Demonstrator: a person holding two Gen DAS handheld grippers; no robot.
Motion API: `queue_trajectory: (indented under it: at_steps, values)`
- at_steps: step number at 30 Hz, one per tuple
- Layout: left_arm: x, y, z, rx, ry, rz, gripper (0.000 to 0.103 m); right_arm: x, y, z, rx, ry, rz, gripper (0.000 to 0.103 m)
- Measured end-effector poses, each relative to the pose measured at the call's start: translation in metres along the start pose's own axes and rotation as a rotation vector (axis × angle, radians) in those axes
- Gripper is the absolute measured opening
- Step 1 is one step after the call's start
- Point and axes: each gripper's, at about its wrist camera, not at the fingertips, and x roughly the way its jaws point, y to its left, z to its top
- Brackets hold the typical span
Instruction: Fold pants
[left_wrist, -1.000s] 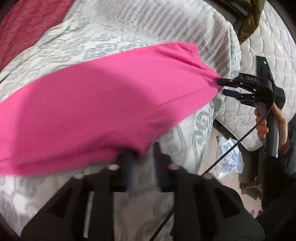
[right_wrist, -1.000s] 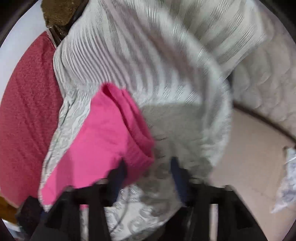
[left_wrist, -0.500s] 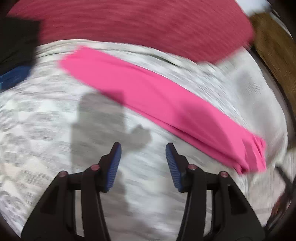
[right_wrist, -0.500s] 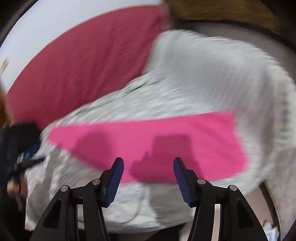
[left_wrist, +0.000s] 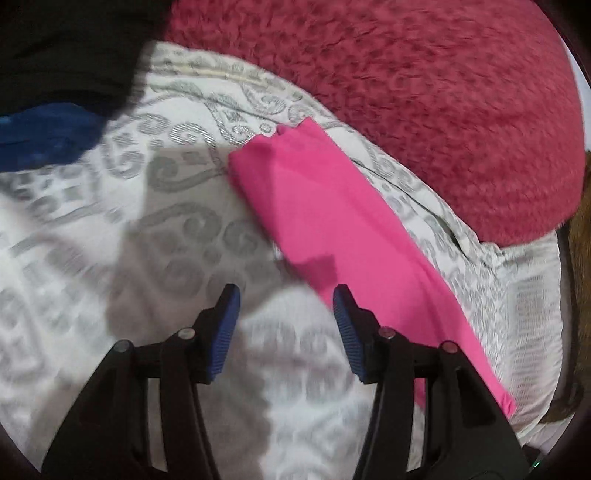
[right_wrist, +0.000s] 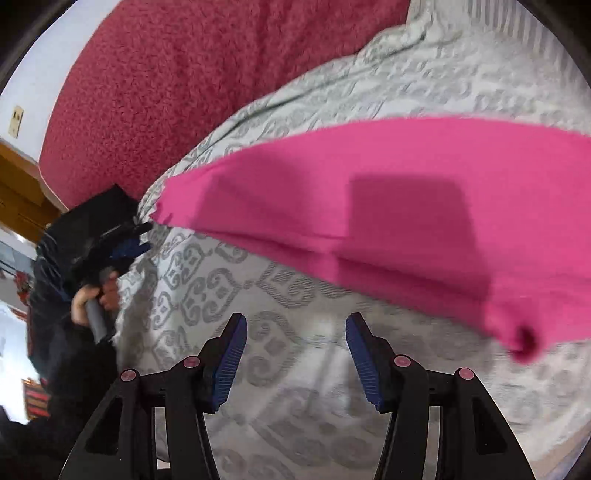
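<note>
The pants (left_wrist: 325, 236) lie folded lengthwise in a long strip across the bedspread (left_wrist: 110, 240), upper centre to lower right, so the left gripper (left_wrist: 286, 310), jaws opening, and right gripper (right_wrist: 295, 343), wide apart, both hang empty above it

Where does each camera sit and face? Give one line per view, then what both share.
Left wrist: on the left gripper, angled down at the patterned bedspread; its opening fingers hold nothing.
Right wrist: on the right gripper, angled down; open fingers, plus the person's hand.
Shared: pink pants, red blanket, bedspread.
</note>
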Motion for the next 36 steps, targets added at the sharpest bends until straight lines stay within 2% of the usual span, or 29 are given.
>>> queue_trajectory:
  at_steps: [2, 6, 8, 10, 11, 12, 14, 16, 21, 22, 23, 24, 25, 27, 31, 34, 36]
  values:
    - [0.015, 0.004, 0.007, -0.032, 0.015, -0.019, 0.054, 0.008, 0.001, 0.004, 0.031, 0.008, 0.007, 0.057]
    - [0.017, 0.001, 0.017, -0.029, -0.041, -0.064, 0.058, 0.019, -0.003, 0.013, 0.098, 0.001, 0.046, 0.058]
    - [0.018, 0.001, 0.022, -0.024, -0.064, -0.073, 0.058, 0.029, -0.006, 0.016, 0.143, 0.005, 0.073, 0.064]
    - [0.021, -0.001, 0.028, -0.006, -0.084, -0.061, 0.039, 0.032, -0.008, 0.019, 0.188, -0.028, 0.103, 0.068]
    - [0.022, -0.002, 0.032, 0.01, -0.083, -0.052, 0.004, 0.034, -0.009, 0.021, 0.209, -0.047, 0.113, 0.071]
    - [0.027, 0.0, 0.034, 0.004, -0.052, -0.068, 0.005, 0.036, -0.011, 0.024, 0.236, -0.066, 0.122, 0.072]
    - [0.029, 0.007, 0.037, -0.036, -0.056, -0.091, 0.005, 0.039, -0.013, 0.029, 0.288, -0.099, 0.132, 0.078]
    - [0.029, 0.005, 0.037, -0.032, -0.068, -0.087, 0.005, 0.042, -0.016, 0.036, 0.339, -0.129, 0.141, 0.081]
    - [0.022, -0.003, 0.039, 0.014, -0.099, -0.068, 0.005, 0.047, -0.022, 0.044, 0.492, -0.198, 0.153, 0.08]
    - [0.02, -0.004, 0.039, 0.022, -0.106, -0.065, 0.005, 0.046, -0.024, 0.043, 0.525, -0.214, 0.147, 0.07]
    - [0.02, -0.006, 0.039, 0.026, -0.109, -0.063, 0.005, 0.046, -0.029, 0.041, 0.555, -0.221, 0.134, 0.033]
    - [0.02, -0.007, 0.04, 0.028, -0.113, -0.063, 0.005, 0.049, -0.033, 0.039, 0.581, -0.208, 0.116, 0.009]
    - [0.018, -0.008, 0.04, 0.028, -0.119, -0.06, 0.005, 0.055, -0.039, 0.036, 0.622, -0.17, 0.117, 0.006]
    - [0.012, -0.009, 0.04, 0.028, -0.127, -0.063, 0.005, 0.058, -0.044, 0.031, 0.656, -0.151, 0.146, 0.005]
    - [-0.018, -0.015, 0.041, 0.055, -0.172, -0.075, 0.005, 0.03, -0.019, 0.034, 0.519, -0.2, 0.119, 0.005]
    - [-0.054, -0.016, 0.034, 0.086, -0.228, -0.091, 0.005, 0.006, -0.005, 0.032, 0.458, -0.218, 0.155, 0.005]
    - [-0.084, -0.008, 0.023, 0.107, -0.28, -0.096, 0.005, -0.001, 0.002, 0.024, 0.415, -0.191, 0.181, 0.005]
